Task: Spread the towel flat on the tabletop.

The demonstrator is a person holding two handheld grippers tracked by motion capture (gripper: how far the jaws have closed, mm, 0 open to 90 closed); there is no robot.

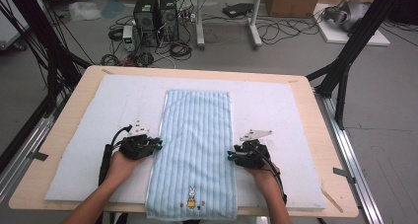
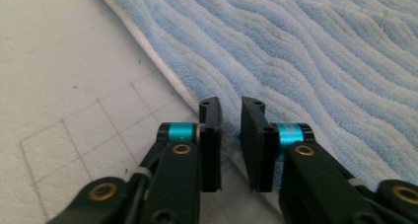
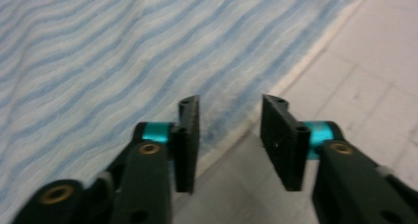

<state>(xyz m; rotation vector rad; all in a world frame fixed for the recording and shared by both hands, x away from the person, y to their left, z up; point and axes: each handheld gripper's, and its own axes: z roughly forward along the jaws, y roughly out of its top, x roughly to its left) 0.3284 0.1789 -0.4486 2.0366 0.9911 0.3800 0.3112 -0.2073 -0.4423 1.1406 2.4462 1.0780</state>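
- Long light-blue striped terry towel, ribbed and fluffy, small rabbit embroidery near its 6 o'clock end; laid flat lengthwise at centre of pale grey foam mat on rounded light wooden tabletop.
- Black two-jaw left gripper at towel's 9 o'clock edge; jaws slightly apart, narrow gap, nothing pinched; white hem of towel just ahead of flat black pads.
- Black two-jaw right gripper at towel's 3 o'clock edge; jaws apart, wider gap, hem seen between them, not clamped.
- Black computer towers and tangled cables on floor at 12 o'clock, well apart.
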